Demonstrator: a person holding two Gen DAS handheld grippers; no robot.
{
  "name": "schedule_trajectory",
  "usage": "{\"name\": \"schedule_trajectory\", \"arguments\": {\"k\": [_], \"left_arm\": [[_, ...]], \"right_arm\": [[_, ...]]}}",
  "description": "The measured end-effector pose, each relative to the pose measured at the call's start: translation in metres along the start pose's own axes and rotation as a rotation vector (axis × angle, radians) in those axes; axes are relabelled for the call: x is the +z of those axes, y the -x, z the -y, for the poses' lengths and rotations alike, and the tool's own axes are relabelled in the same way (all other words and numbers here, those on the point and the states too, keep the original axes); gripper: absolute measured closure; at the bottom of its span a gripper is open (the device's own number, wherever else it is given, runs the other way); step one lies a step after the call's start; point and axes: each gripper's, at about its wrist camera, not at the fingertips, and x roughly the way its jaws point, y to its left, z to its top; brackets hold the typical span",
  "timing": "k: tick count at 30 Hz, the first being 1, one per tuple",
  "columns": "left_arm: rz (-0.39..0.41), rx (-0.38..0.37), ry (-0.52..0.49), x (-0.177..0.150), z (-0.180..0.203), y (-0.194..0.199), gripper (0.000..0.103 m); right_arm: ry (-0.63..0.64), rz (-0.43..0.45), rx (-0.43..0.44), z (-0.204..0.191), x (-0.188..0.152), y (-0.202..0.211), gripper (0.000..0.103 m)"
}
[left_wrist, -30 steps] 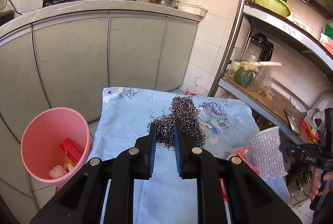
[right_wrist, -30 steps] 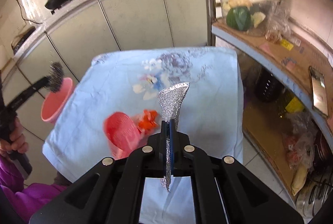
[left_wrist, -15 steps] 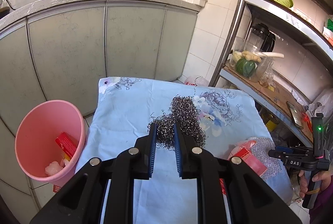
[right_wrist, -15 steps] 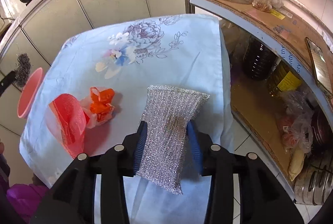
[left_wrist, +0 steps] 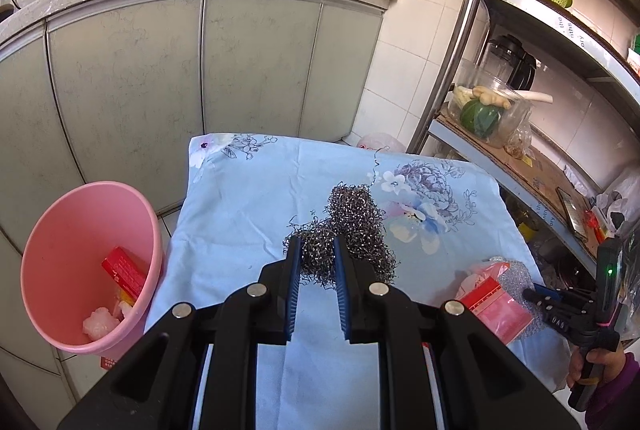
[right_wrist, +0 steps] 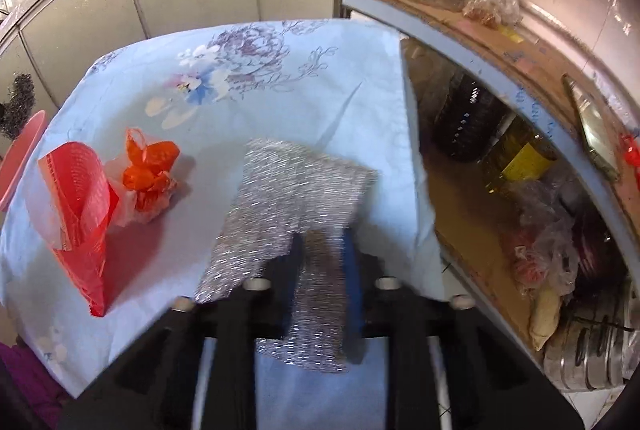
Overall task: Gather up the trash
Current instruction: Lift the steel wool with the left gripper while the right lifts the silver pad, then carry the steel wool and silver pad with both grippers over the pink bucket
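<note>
On the right gripper's body, seen from the left wrist view, small white letters appeared to read "UAG"; the print on the red box [left_wrist: 124, 272] in the pink bin [left_wrist: 86, 268] and on the shelf edge was too small to read.

The blue floral cloth [left_wrist: 248, 198] covered the table, its far edge at 12 o'clock near the grey cabinet doors [left_wrist: 256, 58] and its right edge running close along the metal shelf rack [right_wrist: 472, 70]. The bin stood off the cloth's left edge at 9 o'clock, open-mouthed, with bare cloth between it and the left gripper [left_wrist: 316, 258].

The left gripper's fingers were narrowed onto the near part of the steel wool scrubber [left_wrist: 352, 226], which bulged out ahead toward 12 to 1 o'clock.

In the blurred right wrist view, the right gripper [right_wrist: 320, 250] had the silver scouring cloth [right_wrist: 296, 190] between its fingers, one flap spreading over the left finger toward 11 o'clock; I could not tell whether they pinched it. A red mesh bag [right_wrist: 78, 206] and an orange plastic wad [right_wrist: 150, 170] lay on the cloth at 9 to 10 o'clock, touching each other.
</note>
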Motion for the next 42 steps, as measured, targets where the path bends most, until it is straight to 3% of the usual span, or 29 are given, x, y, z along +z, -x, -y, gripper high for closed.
{"name": "schedule_trajectory", "arguments": {"k": [10,22,32,37,42], "left_arm": [[0.041,-0.004,0.004,-0.001,-0.003,0.015,0.088],[0.114,0.031,0.013,0.006,-0.013,0.037,0.088],[0.22,0.206,0.063,0.017,-0.069,0.073,0.087],[0.236,0.307,0.089,0.013,-0.103,0.084,0.087],[0.22,0.362,0.148,0.002,-0.136,0.085,0.087]], "right_arm": [[0.019,0.162,0.061,-0.017,0.019,0.047,0.097],[0.096,0.366,0.131,-0.056,0.076,0.095,0.097],[0.233,0.432,0.353,-0.157,0.118,0.107,0.097],[0.324,0.434,0.463,-0.226,0.129,0.101,0.097],[0.38,0.405,0.554,-0.286,0.129,0.09,0.097]]}}
